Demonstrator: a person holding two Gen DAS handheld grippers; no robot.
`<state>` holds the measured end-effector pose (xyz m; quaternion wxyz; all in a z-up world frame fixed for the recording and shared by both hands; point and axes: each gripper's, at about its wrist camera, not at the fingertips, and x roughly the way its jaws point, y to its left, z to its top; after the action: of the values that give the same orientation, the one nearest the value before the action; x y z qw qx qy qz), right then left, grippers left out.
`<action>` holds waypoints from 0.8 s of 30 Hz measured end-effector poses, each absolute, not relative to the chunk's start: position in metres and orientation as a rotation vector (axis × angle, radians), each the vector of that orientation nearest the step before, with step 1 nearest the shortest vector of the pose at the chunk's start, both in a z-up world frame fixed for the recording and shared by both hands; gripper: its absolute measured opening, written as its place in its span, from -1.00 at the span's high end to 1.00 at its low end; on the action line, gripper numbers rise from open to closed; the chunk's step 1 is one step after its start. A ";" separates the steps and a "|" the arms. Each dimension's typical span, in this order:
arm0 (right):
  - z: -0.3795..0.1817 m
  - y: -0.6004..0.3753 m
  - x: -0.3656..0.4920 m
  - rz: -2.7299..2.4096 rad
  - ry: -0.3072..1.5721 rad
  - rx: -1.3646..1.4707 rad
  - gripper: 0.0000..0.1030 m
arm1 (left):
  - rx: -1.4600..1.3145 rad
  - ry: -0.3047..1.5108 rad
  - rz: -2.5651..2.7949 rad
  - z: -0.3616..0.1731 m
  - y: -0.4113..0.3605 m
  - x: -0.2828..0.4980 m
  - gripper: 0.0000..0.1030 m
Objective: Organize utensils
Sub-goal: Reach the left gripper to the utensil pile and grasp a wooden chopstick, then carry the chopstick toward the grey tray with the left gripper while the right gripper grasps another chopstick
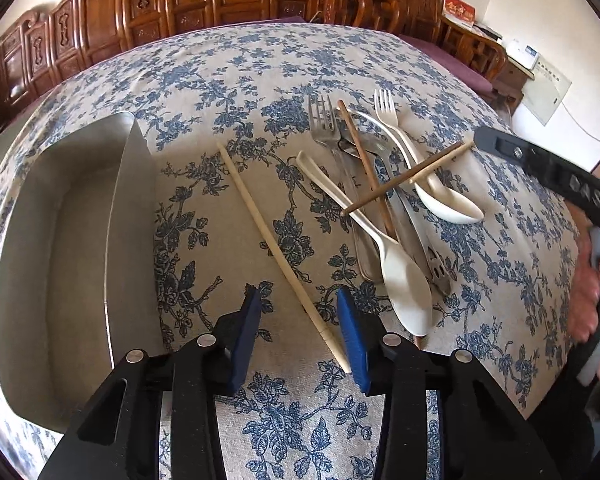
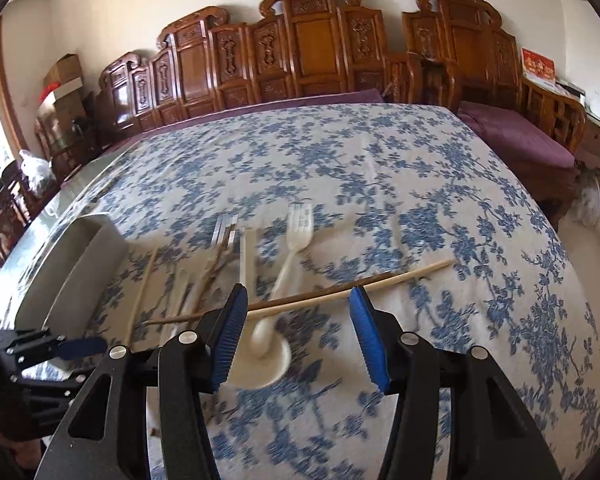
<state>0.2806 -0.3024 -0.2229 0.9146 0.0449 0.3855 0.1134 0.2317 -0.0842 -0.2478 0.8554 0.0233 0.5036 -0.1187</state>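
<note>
Sorting a heap of cutlery into the metal tray (image 1: 80,240), with nothing in it yet as far as shown. Judging the step in hand as a 2-handed pickup of chopsticks.

Left gripper (image 1: 298,300): released, fingers wide apart, hanging low over the tablecloth (image 2: 380,180) just right of the tray. Straddling the thick end of the pale chopstick (image 1: 276,240), which lies alone and slanted, well clear of the pile (image 1: 380,200) and nearly touching the right-hand finger.

Right gripper (image 2: 298,300): also released, holding nothing, poised above the crossing chopstick (image 2: 400,276) that rests on top of the pile, with a white spoon (image 2: 264,340) directly beneath. Hard to judge the height here, the right view being smeared by motion.

To do it well:
- Shift the left gripper slightly right before closing, so the pale chopstick sits mid-gap rather than getting nudged and rolled by 1 finger.
- Turn the wrist to put the pads square across the stick, not along the slant.
- Go down until the fingertips almost brush the cloth, then close slowly; expect a thin round stick to squirt out of a hasty pinch.
- Avoid catching a fold of cloth.
- On the right, grip only the top stick, above the spoon, and lift straight up to keep from dragging the forks and spoons underneath.
- Keep both tools apart on the way to the tray; lay each stick lengthwise along the wall.
</note>
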 end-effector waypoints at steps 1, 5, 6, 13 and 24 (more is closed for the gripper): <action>-0.223 -0.304 0.284 0.234 0.792 0.086 -0.08 | 0.055 1.061 -0.250 -0.249 -0.085 0.232 0.29; -0.229 -0.309 0.297 0.239 0.810 0.046 -0.08 | 0.073 1.056 -0.242 -0.253 -0.085 0.232 0.52; -0.231 -0.309 0.299 0.240 0.815 0.040 -0.08 | 0.066 1.055 -0.249 -0.253 -0.083 0.231 0.66; -0.242 -0.313 0.313 0.228 0.860 0.045 -0.08 | 0.054 1.032 -0.242 -0.253 -0.076 0.223 0.92; -0.263 -0.325 0.328 0.079 0.940 0.134 -0.08 | 0.006 0.977 -0.255 -0.236 -0.068 0.218 0.93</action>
<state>0.3285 -0.3254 -0.2634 0.8887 0.0644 0.4524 0.0378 0.2183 -0.0684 -0.2360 0.8753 0.0030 0.4680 -0.1220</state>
